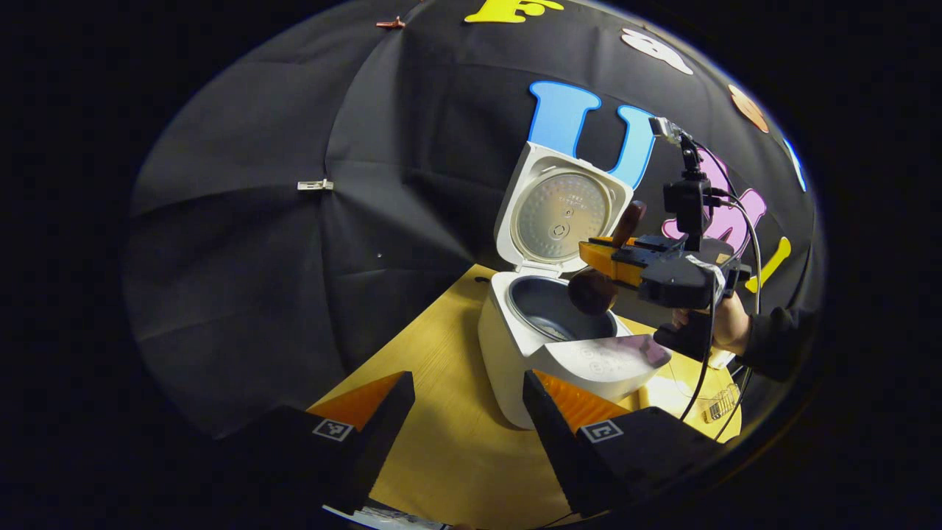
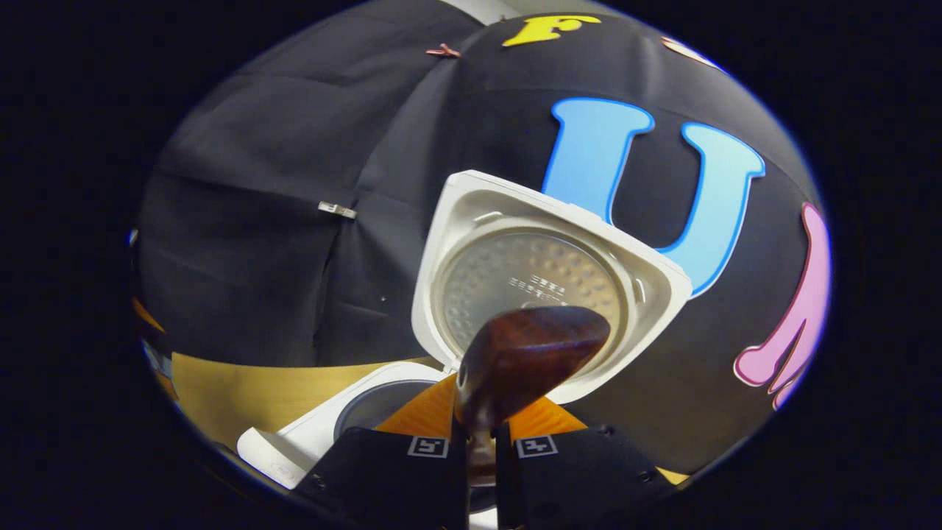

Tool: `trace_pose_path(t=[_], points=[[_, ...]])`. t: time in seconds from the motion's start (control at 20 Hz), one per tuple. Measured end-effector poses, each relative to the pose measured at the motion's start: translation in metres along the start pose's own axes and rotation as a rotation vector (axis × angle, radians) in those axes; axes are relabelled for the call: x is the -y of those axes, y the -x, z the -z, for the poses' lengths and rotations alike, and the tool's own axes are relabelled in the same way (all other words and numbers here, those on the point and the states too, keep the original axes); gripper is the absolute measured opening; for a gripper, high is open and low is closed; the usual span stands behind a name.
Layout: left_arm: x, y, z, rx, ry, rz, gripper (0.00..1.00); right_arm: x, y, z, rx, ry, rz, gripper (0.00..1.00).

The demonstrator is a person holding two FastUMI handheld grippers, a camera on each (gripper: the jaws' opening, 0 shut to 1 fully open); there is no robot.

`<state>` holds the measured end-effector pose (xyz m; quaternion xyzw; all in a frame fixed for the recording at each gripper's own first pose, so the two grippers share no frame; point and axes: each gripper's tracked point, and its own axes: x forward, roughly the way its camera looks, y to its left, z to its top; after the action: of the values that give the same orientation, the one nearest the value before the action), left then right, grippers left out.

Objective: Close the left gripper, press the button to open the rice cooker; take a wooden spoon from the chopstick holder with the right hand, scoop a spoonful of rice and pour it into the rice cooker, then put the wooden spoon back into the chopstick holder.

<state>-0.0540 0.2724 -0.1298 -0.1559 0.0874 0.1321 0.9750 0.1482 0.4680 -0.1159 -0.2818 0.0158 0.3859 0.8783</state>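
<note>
Left tool [image 1: 467,412] gapes; right tool [image 2: 482,449] clamped tight.

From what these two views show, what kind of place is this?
Likely a staged recording booth, not a real kitchen: a black cloth wall hangs behind a wooden table, which carries a white rice cooker with its lid open.

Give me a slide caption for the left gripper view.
Right gripper holds the wooden spoon over the open rice cooker.

1. On the inner plate of my rice cooker's lid [image 2: 526,291] I see small printed lines, too fine to read.
2. My finger markers [image 2: 428,445] carry square coded patterns, no readable words.
</note>
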Motion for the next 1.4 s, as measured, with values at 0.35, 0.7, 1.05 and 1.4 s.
trace_pose_path(t=[0.35,0.7,1.05,1.4], points=[[0.003,0.022,0.000,0.019,0.007,-0.001,0.96,0.021,0.018,-0.032,0.023,-0.293,0.024,0.18],[0.032,0.039,-0.014,0.057,-0.024,0.028,0.96,0.078,0.062,-0.045,0.041,-0.517,0.104,0.18],[0.083,0.040,-0.035,0.092,-0.108,0.105,0.96,0.156,0.136,-0.034,0.058,-0.556,0.230,0.18],[0.131,0.024,-0.058,0.121,-0.177,0.147,0.96,0.238,0.217,0.007,0.047,-0.621,0.388,0.18]])
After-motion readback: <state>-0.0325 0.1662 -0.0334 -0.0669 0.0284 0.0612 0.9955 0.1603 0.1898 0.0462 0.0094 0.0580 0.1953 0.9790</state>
